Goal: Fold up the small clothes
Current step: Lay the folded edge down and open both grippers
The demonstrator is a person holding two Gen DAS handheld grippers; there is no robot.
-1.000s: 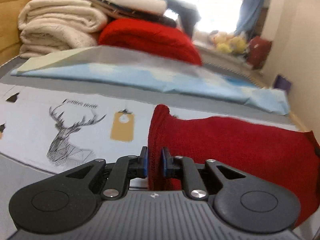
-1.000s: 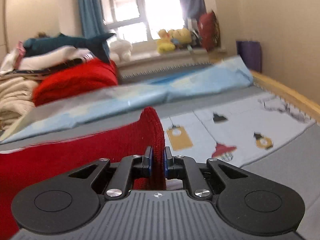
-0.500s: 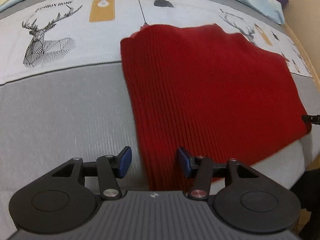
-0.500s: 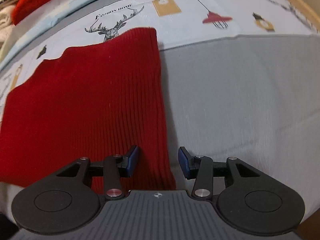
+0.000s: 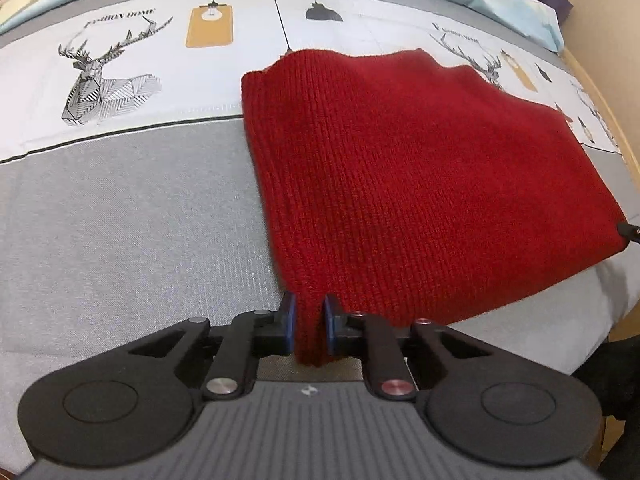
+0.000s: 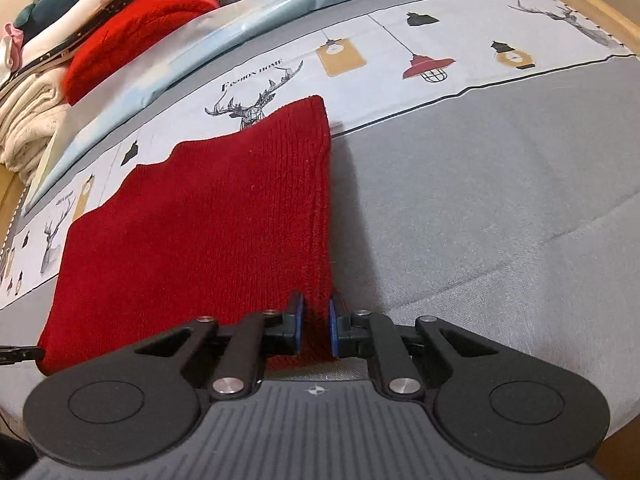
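Red knitted garment (image 5: 420, 184): we see it lying flat and folded on the bed cover (image 5: 120, 220), partly on the grey band and partly on the white printed band, near the front edge of the bed.
Left gripper (image 5: 308, 320): its jaws are closing, and the near left corner of the garment is between the blue pads; the pads press on the knit from both sides.
Right gripper (image 6: 316, 322): its jaws are closing also, with the near right corner of the same garment pinched between its pads.
Far edge of garment: it reaches the printed band, touching a deer drawing (image 6: 256, 108) in the right wrist view.
Back of bed: a light blue sheet (image 6: 248, 28) lies along it, and a pile of folded clothes (image 6: 80, 52) rests at the far left corner.
Deer print (image 5: 104, 76): left of the garment, well apart from it.
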